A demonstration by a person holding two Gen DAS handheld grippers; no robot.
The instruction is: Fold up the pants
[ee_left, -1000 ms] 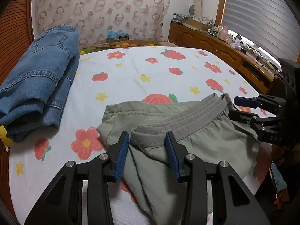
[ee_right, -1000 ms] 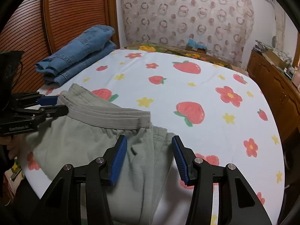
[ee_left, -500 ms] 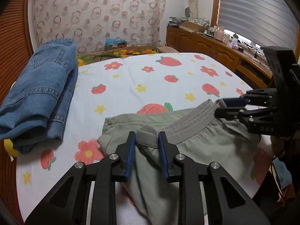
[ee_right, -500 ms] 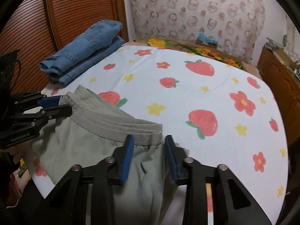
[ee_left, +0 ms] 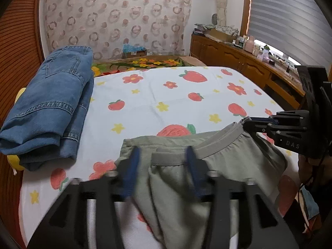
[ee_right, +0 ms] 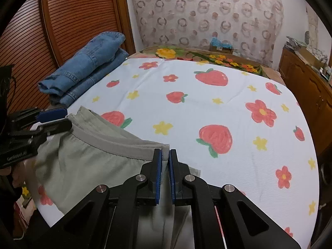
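Soft daylight, fisheye edges, motion-blurred fingers [ee_left: 132, 166]

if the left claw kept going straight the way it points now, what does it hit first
Most likely the grey waistband of the green pants, which sits between the left claw's open jaws, pads not touching it. The jaws have just been opening. Beyond it lies the strawberry bedsheet; depth is unclear.

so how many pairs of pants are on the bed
2: green pants at the near edge, right claw shut on the waistband; folded jeans at the far left. None seems hidden.
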